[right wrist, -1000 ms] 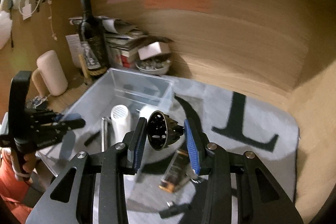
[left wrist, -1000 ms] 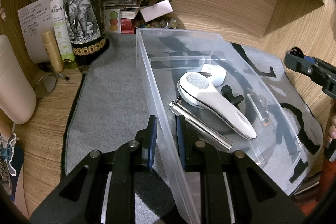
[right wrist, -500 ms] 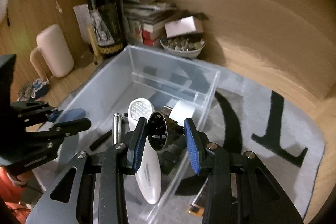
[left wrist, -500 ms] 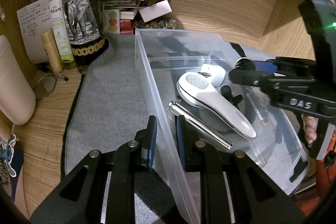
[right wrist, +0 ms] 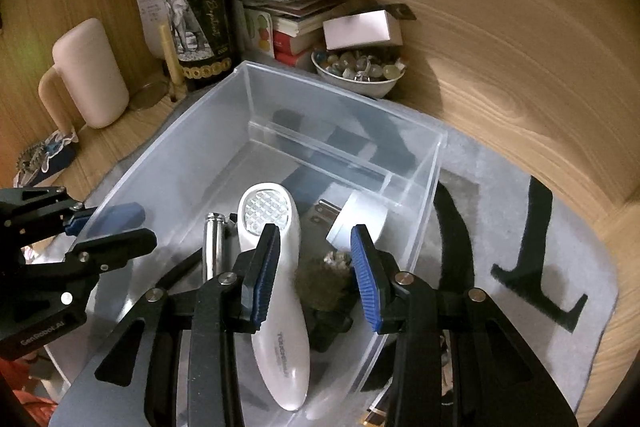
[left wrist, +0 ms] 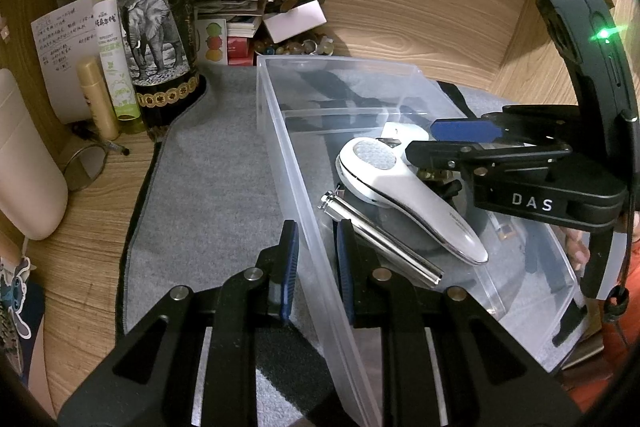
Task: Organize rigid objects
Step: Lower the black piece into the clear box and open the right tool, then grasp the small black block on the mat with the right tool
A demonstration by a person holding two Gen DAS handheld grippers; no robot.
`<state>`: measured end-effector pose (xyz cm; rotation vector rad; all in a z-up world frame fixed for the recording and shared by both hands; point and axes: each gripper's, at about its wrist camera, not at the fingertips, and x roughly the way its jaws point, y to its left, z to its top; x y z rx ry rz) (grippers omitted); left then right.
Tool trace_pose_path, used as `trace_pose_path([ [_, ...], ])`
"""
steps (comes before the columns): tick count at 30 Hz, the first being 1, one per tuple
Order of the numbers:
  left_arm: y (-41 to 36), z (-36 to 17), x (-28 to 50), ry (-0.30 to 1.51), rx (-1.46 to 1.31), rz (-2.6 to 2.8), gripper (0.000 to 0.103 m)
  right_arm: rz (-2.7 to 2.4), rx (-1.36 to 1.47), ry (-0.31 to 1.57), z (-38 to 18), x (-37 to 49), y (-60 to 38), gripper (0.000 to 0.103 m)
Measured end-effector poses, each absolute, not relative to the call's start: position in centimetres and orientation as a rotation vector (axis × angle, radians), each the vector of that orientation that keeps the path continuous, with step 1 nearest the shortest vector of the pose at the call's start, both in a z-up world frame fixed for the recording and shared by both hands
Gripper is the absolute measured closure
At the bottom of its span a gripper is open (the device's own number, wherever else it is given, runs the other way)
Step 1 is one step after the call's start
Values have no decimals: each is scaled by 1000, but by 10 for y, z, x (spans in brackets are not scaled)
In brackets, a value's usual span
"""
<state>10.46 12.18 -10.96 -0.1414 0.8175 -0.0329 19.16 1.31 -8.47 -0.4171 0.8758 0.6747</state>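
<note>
A clear plastic bin point(left wrist: 280, 131) point(right wrist: 340, 91) lies on a grey mat. In it are a white handheld device point(left wrist: 400, 187) point(right wrist: 276, 267), a metal tube point(left wrist: 380, 239) point(right wrist: 214, 247), a white plug adapter point(right wrist: 358, 219) and a dark round object point(right wrist: 324, 283), blurred, below my right gripper. My left gripper point(left wrist: 316, 267) is shut on the bin's near wall. My right gripper point(right wrist: 314, 269) point(left wrist: 448, 139) is open and empty over the bin.
A dark wine bottle point(left wrist: 156, 19) point(right wrist: 196, 7), a green spray bottle point(left wrist: 114, 39), a cream mug point(right wrist: 88, 75), stacked books point(right wrist: 288, 11) and a bowl of stones point(right wrist: 360, 71) stand at the back against the wooden wall. Black letters mark the mat point(right wrist: 540, 259).
My right gripper carried the dark round object over the bin, then opened; the object now lies in the bin. The left gripper has stayed on the bin wall.
</note>
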Motion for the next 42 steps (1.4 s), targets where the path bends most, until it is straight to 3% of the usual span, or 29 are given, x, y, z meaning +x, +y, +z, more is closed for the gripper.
trace_pose_path([
  [4, 122, -110, 105, 818, -141, -33, 85, 683, -401, 876, -83, 191, 13, 62],
  [16, 122, -110, 105, 820, -141, -32, 85, 649, -315, 746, -48, 173, -17, 22],
  [26, 123, -110, 105, 820, -139, -30, 85, 527, -260, 705, -33, 158, -79, 19],
  [42, 120, -110, 104, 824, -115, -14, 85, 508, -191, 998, -120, 136, -124, 19],
])
